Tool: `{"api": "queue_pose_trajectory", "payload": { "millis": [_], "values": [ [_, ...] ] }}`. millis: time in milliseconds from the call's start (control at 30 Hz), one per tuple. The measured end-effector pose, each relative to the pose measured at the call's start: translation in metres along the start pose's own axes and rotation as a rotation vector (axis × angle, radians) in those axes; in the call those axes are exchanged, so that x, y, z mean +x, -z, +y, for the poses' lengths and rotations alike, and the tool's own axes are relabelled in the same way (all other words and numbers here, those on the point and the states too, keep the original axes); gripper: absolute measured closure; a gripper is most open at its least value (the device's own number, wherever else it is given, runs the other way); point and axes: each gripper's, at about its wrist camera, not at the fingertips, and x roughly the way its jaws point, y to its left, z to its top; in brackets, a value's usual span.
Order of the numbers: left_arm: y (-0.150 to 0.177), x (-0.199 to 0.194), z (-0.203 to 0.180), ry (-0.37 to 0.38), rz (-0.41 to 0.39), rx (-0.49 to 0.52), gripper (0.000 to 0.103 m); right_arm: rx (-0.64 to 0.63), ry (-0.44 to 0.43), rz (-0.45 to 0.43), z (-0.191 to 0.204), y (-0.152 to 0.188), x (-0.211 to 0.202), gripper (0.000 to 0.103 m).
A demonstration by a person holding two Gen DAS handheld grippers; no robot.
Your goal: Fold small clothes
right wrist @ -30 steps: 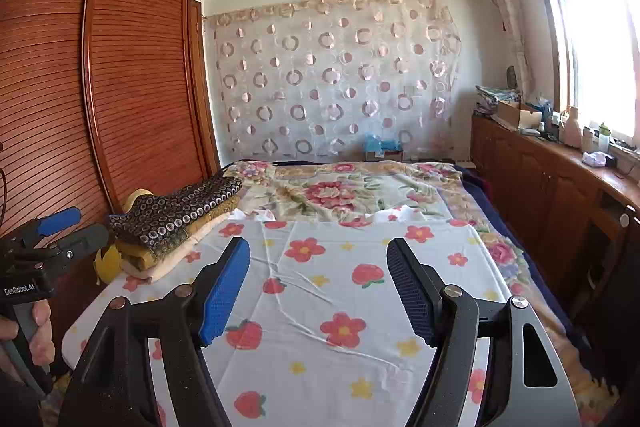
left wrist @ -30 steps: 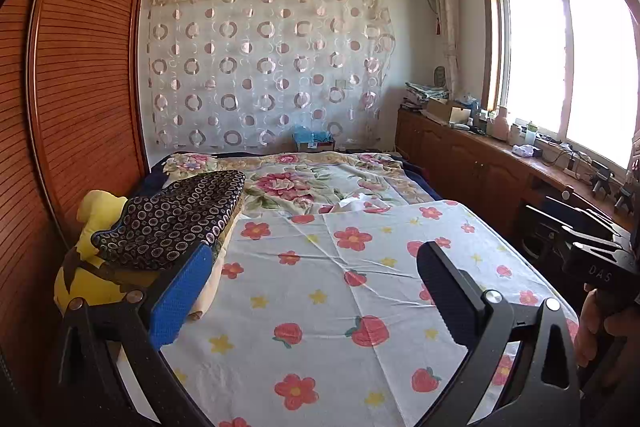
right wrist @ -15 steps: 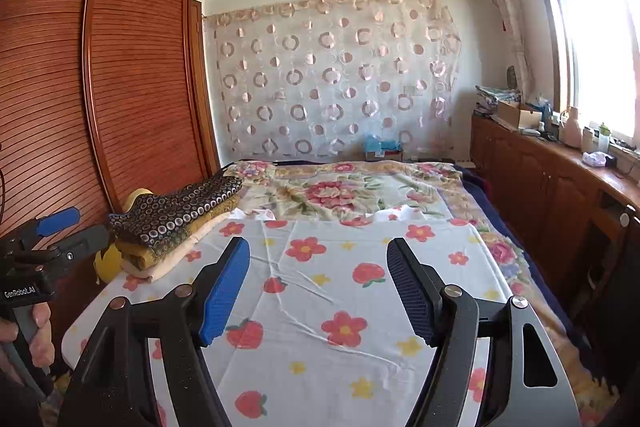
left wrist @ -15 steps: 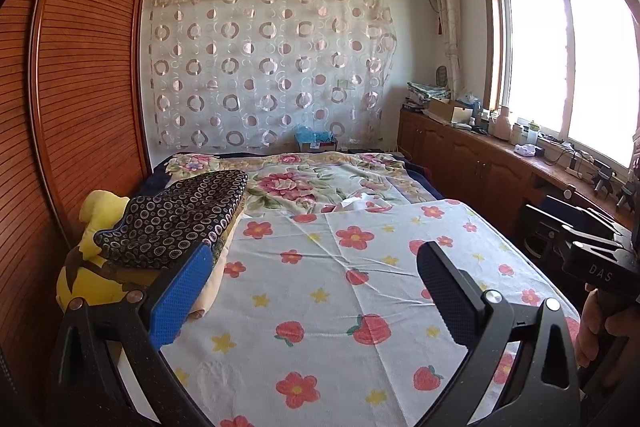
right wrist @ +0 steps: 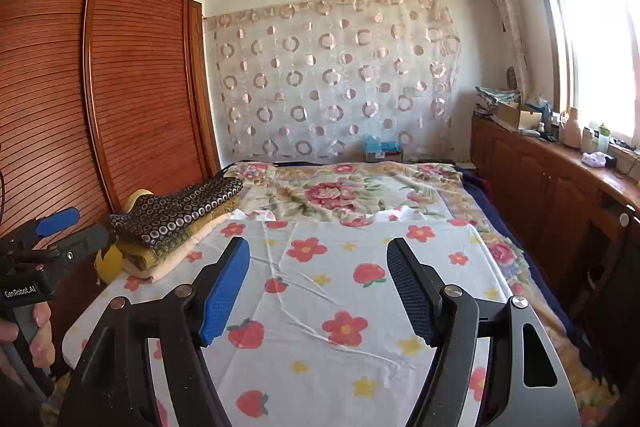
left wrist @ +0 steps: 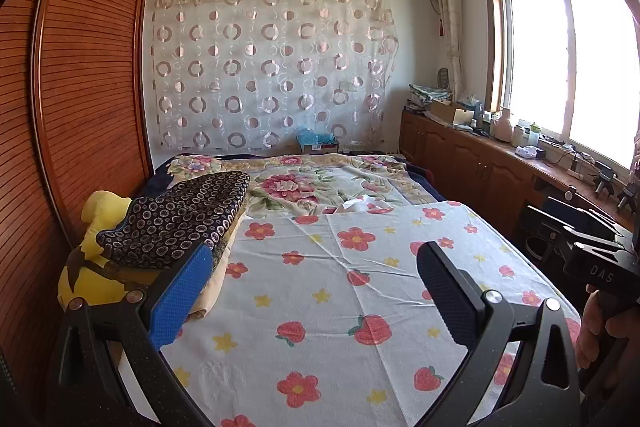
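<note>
At the bed's left edge your folded clothes stack (left wrist: 176, 231) sits on the flowered sheet (left wrist: 340, 307). Your left gripper (left wrist: 312, 291) hangs over the sheet, jaws apart and empty. Your right gripper (right wrist: 318, 287) likewise hangs spread, gripping nothing.

Two wrist views low over one flowered sheet (left wrist: 340, 307); shared wardrobe-side clothes stack (right wrist: 180, 223)

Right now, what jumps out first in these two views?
The white cloth with red flowers and strawberries, spread flat across the near bed. At its left edge sits a stack of folded clothes, dark ring-patterned piece on top, against a yellow plush. Both grippers, left and right, hover open above the cloth.
</note>
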Motion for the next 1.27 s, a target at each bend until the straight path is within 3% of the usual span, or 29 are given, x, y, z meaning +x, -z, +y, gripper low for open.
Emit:
{"api": "queue_pose_trajectory", "payload": {
  "millis": [1267],
  "values": [
    [0.0027, 0.0004, 0.0014, 0.001, -0.002, 0.002, 0.001, -0.004, -0.002, -0.003, -0.0042, -0.0017, -0.0020, 0.030]
  ]
}}
